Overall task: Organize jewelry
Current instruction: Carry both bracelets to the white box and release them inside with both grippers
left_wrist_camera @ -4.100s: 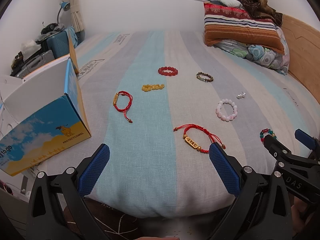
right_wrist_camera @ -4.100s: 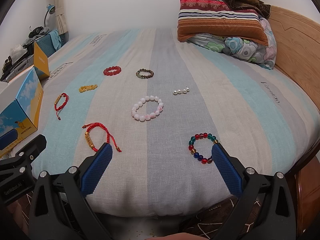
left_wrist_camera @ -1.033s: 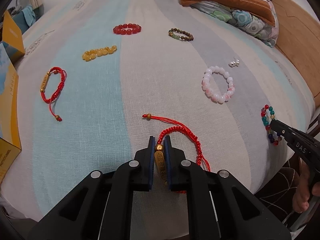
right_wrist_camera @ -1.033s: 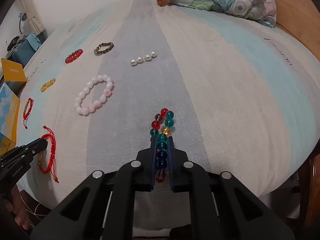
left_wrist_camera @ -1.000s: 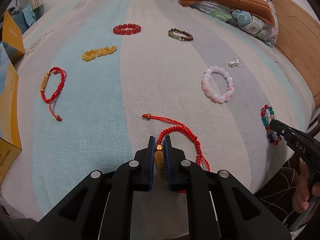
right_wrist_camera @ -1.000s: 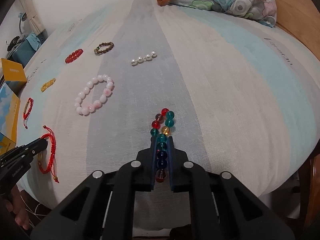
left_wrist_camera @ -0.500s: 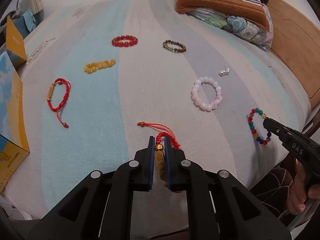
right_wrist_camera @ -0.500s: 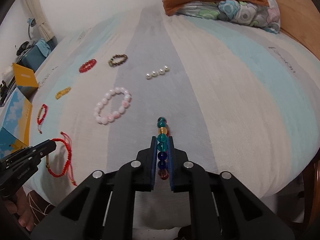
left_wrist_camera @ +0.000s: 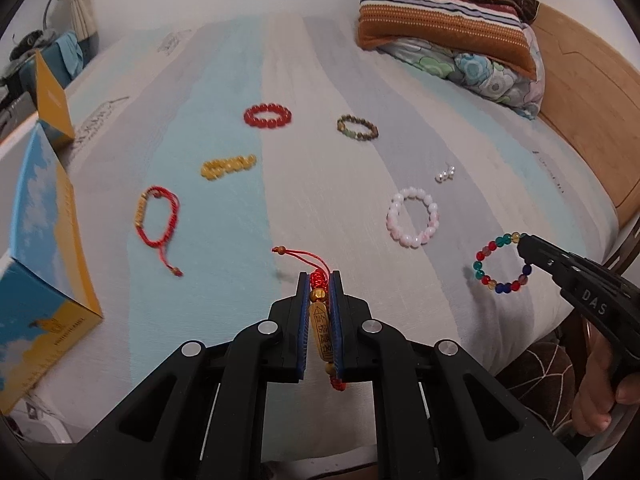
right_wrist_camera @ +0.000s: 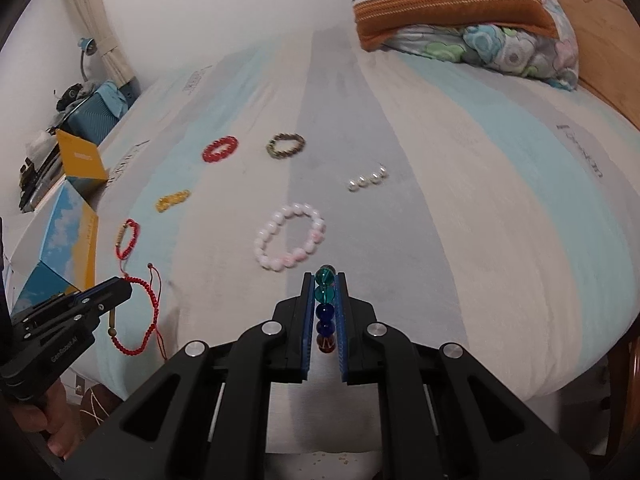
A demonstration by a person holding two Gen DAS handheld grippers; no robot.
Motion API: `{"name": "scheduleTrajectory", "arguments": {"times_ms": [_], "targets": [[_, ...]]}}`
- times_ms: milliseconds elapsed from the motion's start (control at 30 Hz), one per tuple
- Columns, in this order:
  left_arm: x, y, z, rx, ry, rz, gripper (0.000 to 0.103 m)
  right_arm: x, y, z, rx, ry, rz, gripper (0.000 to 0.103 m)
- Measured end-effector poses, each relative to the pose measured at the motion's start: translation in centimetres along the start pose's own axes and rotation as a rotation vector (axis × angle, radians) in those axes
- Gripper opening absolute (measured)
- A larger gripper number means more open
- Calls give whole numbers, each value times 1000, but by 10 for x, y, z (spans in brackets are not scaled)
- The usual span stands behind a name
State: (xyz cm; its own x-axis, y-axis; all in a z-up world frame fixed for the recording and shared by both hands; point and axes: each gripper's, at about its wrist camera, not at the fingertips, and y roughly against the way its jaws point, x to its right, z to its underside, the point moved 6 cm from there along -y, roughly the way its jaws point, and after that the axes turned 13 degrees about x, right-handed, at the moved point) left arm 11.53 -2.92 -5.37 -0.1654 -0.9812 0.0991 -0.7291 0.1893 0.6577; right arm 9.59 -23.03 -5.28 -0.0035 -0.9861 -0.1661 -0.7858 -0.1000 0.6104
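Now both bracelets are up off the striped bedspread (left_wrist_camera: 360,184), where a second ago they still trailed on the cloth. The left gripper (left_wrist_camera: 320,308) is pinched tight on the gold tag of the red cord bracelet (left_wrist_camera: 321,322); its cord loops up past the fingertips toward twelve o'clock, and in the right wrist view the loop dangles free under the claw with a shadow on the sheet below. The right gripper (right_wrist_camera: 325,312) is clamped on the multicolored bead bracelet (right_wrist_camera: 325,300), beads stacked in a line between its blue pads (right_wrist_camera: 307,320); from the left camera the ring hangs open at three o'clock, clear of the bed.

Everything else lies where it was. The pink bead bracelet (left_wrist_camera: 413,216) sits at about one o'clock from the left claw, the small pearls (left_wrist_camera: 446,173) just beyond it. Farther up are the red bead bracelet (left_wrist_camera: 267,116) and the brown bead bracelet (left_wrist_camera: 357,128); the yellow bead strand (left_wrist_camera: 228,166) and a second red cord bracelet (left_wrist_camera: 157,224) lie toward ten o'clock. A blue and yellow box (left_wrist_camera: 44,264) stands at nine o'clock off the bed's edge. Pillows (left_wrist_camera: 444,16) are stacked at the far one o'clock corner.
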Motion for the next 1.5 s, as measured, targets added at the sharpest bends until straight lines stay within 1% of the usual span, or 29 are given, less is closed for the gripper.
{"name": "scheduleTrajectory", "arguments": {"times_ms": [200, 400, 567, 700, 867, 1000, 1167, 1333, 1500], "targets": [[-19, 19, -20, 41, -8, -43, 9, -27, 3, -18, 18, 36, -17, 9], [-50, 41, -46, 95, 11, -90, 9, -67, 8, -41, 41, 72, -61, 9], [-82, 63, -65, 137, 35, -137, 9, -120, 8, -61, 63, 132, -116, 9], [-109, 83, -76, 170, 52, -172, 9, -170, 9, -75, 77, 184, -172, 9], [-151, 112, -88, 210, 85, -228, 9, -231, 11, -86, 89, 248, -235, 9], [-190, 134, -88, 230, 127, -283, 9, -287, 15, -88, 100, 307, -296, 9], [-235, 156, -76, 228, 168, -350, 9, -350, 15, -81, 95, 364, -371, 9], [-283, 170, -57, 211, 214, -414, 9, -408, 11, -59, 70, 410, -442, 9], [-327, 173, -31, 168, 263, -481, 9, -444, -3, -33, 21, 448, -472, 9]]}}
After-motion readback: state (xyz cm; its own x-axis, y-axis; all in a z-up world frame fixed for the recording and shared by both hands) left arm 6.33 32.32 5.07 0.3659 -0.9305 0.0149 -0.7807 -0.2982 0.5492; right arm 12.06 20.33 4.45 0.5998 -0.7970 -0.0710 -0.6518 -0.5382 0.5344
